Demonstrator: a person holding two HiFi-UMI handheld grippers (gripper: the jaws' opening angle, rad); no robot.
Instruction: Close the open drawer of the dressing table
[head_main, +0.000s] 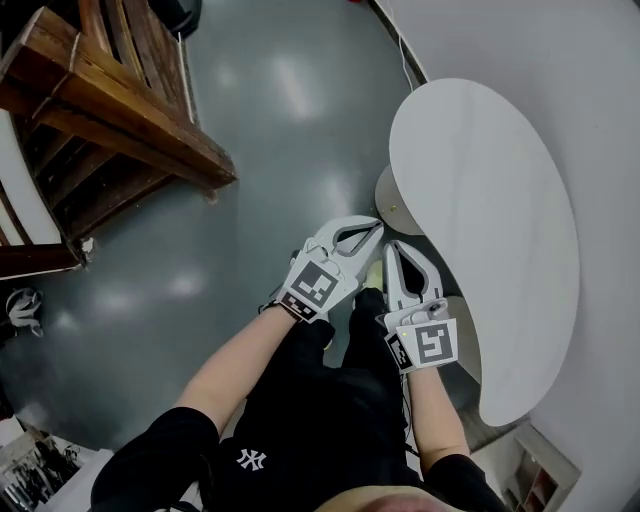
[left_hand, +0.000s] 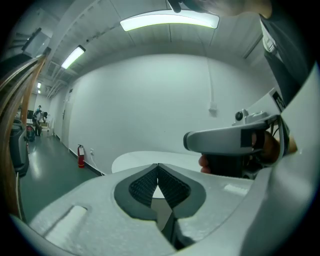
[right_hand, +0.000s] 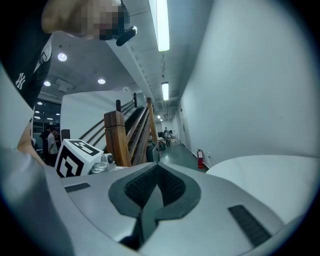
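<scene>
The dressing table's white kidney-shaped top stands against the wall on the right. Under its near edge shows a pale rounded front with a small knob; I cannot tell whether a drawer stands open. Both grippers hang side by side in the air just left of the table's edge, apart from it. My left gripper is shut with nothing between its pads. My right gripper is shut and empty too, its pads meeting. The tabletop lies ahead in the left gripper view and to the right in the right gripper view.
A wooden staircase rail fills the upper left over the grey floor. The white wall runs behind the table, with a cable down it and a fire extinguisher at its foot. A small shelf sits lower right.
</scene>
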